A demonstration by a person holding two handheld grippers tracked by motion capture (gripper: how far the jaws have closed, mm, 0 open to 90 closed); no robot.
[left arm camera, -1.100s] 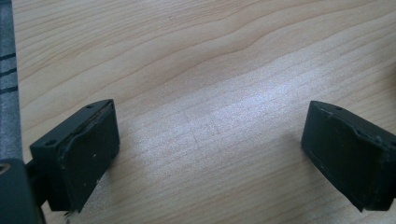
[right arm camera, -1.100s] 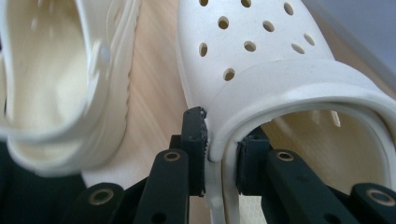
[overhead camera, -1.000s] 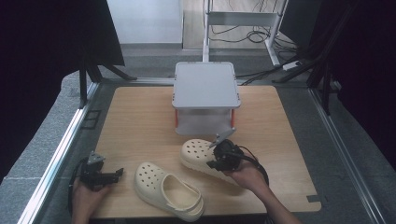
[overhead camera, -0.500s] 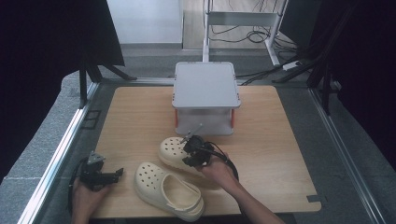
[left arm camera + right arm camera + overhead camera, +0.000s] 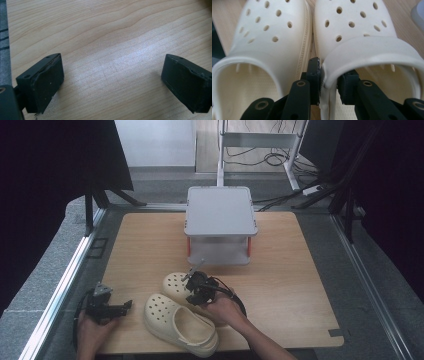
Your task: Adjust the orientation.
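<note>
Clog (image 5: pixel 175 282) further left (wooden table (image 5: pixel 300 270))

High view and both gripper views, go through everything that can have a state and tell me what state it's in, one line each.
Left gripper: open, empty, low over the bare table.
Right gripper: shut on the side wall of the farther clog.
Farther clog: upright, side by side with the nearer clog.
Nearer clog: upright, flat on the table, not gripped.
Grey box: lid on.

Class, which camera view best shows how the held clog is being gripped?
The right gripper view: its jaws pinch the clog at the side wall by the strap. The high view shows the clog small, partly hidden by the right gripper. The left gripper view shows bare table.
</note>
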